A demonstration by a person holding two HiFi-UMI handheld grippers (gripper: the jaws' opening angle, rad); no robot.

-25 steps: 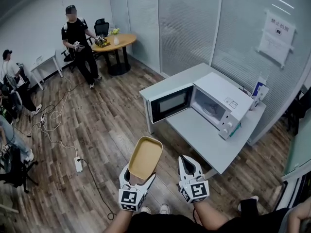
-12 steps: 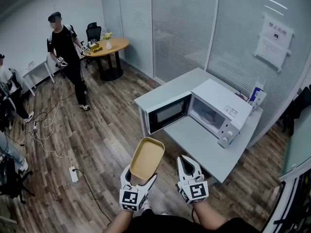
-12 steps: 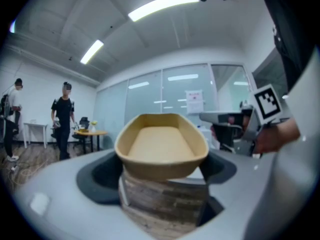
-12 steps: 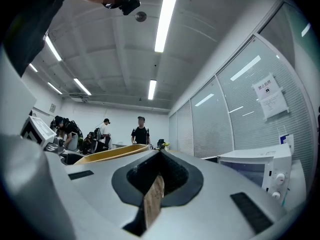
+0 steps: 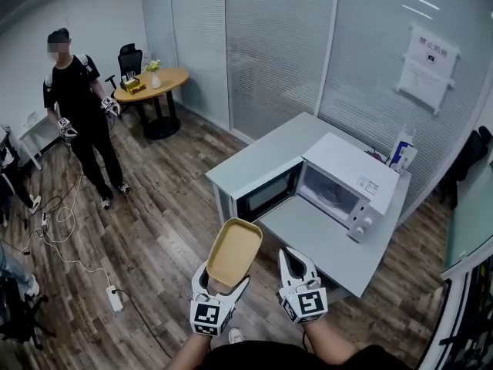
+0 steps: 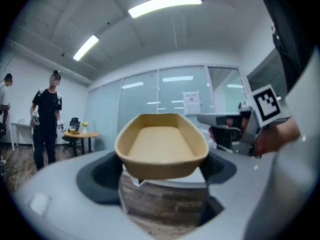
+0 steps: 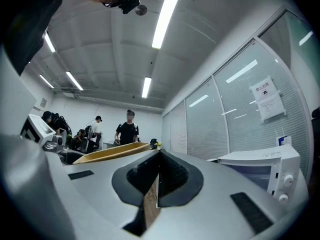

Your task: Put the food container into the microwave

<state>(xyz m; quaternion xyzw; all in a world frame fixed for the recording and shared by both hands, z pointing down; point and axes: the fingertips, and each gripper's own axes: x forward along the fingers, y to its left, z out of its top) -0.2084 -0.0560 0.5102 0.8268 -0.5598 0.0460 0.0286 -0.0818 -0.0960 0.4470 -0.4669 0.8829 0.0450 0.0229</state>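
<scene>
The grey desk (image 5: pixel 323 241) carries a white microwave (image 5: pixel 347 177) with its door swung open. Well short of it, the tan food container (image 5: pixel 233 251) is clamped by its near end in the left tongs (image 5: pixel 223 283) — the right tongs (image 5: pixel 290 259) are pressed together, empty.

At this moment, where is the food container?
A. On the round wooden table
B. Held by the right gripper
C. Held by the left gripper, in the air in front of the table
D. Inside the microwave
C: the left gripper is closed on one end of the food container, which is short of the microwave, whose door is open and whose cavity shows no container; the right gripper holds nothing.
</scene>
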